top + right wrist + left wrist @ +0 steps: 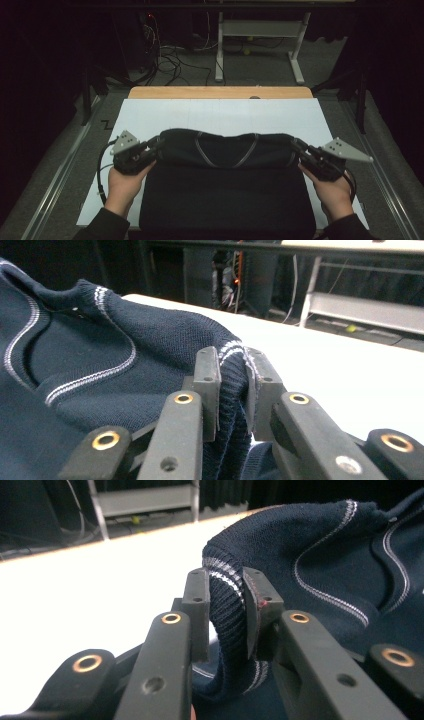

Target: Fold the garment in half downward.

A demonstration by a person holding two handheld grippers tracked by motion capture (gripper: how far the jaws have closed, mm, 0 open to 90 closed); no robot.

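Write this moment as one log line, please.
left gripper: shut on sweater | right gripper: shut on sweater | sweater: folded over, on table

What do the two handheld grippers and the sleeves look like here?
Left gripper and right gripper: black bodies, each topped by a grey three-cornered plate dotted with holes, and a black cable looping down by the wrist. Close up, the jaws are matt dark grey links with brass-ringed pivots and flat rectangular pads. Both sleeves are dark.
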